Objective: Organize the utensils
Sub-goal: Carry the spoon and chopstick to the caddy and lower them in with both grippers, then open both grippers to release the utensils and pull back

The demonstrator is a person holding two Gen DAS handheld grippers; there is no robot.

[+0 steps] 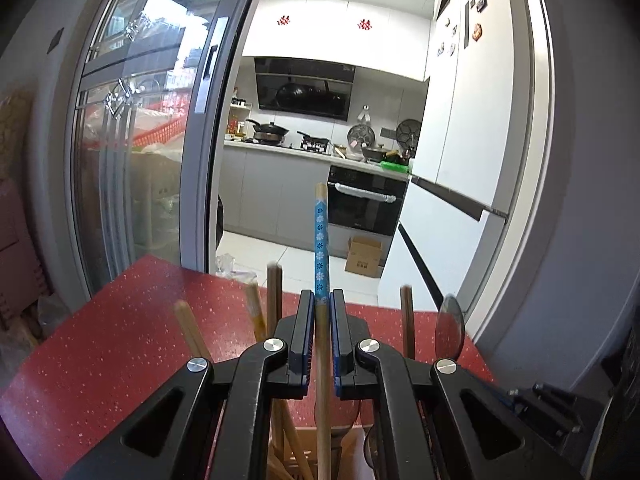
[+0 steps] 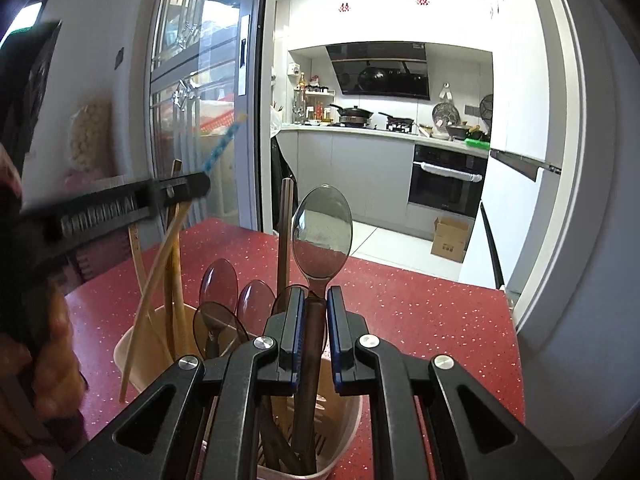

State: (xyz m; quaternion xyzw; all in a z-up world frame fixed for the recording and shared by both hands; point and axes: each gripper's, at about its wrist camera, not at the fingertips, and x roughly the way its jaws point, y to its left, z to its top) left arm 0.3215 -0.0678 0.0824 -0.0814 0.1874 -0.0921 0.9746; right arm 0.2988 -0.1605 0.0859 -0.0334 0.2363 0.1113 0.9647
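Observation:
My left gripper (image 1: 320,300) is shut on a wooden chopstick with a blue flowered top (image 1: 319,240), held upright over the utensil holder. Other chopsticks (image 1: 274,300) and a spoon (image 1: 450,330) stand around it. My right gripper (image 2: 316,300) is shut on the handle of a translucent grey spoon (image 2: 322,232), upright over the cream utensil holder (image 2: 132,356). More spoons (image 2: 218,284) and chopsticks (image 2: 172,272) stand in the holder. The left gripper (image 2: 200,184) shows blurred at the left of the right wrist view, holding the blue chopstick (image 2: 224,140).
The holder stands on a red speckled table (image 2: 420,320). Behind it are a glass sliding door (image 1: 140,140), a white fridge (image 1: 460,140) and a kitchen with a cardboard box (image 2: 450,240) on the floor.

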